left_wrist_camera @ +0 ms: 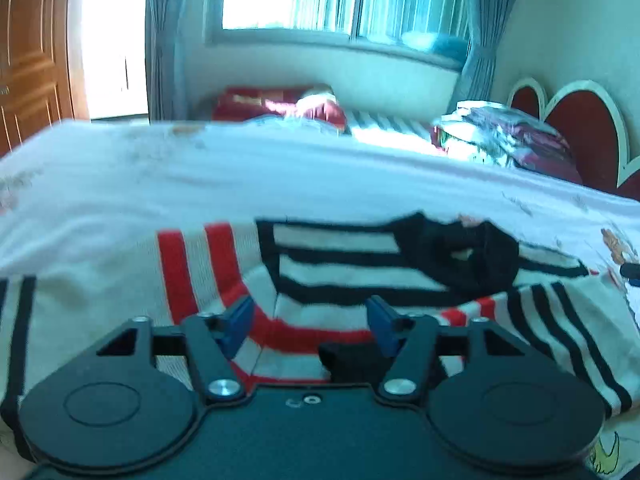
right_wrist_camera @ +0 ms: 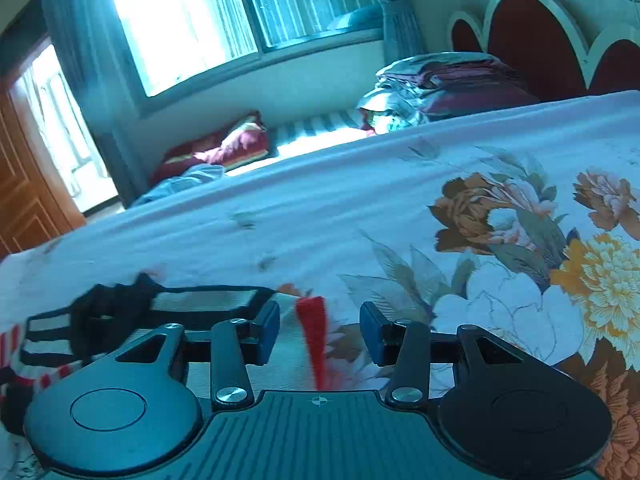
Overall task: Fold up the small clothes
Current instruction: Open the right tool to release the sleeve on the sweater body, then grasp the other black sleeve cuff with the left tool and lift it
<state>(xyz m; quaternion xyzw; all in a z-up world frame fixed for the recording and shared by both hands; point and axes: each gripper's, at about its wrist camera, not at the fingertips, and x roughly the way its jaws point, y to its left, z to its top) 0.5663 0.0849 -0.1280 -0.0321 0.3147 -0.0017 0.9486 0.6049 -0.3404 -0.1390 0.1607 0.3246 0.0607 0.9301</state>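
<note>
A bed with a flowery sheet (right_wrist_camera: 520, 216) fills a sunny bedroom. A small striped top (left_wrist_camera: 344, 268), white with red and black stripes, lies spread flat on the bed, right under and in front of the left tool (left_wrist_camera: 310, 322). It stretches sideways across that tool's view. The left tool's blue fingers are wide apart, holding nothing. The right tool (right_wrist_camera: 319, 334) is partly open, empty, over the top's red edge. No boxes or baskets show.

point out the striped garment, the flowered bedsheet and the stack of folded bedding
striped garment (left_wrist_camera: 344, 276), left wrist view, black-striped panel
flowered bedsheet (right_wrist_camera: 600, 276), right wrist view, yellow flower print
stack of folded bedding (right_wrist_camera: 452, 84), right wrist view, maroon layers
</note>
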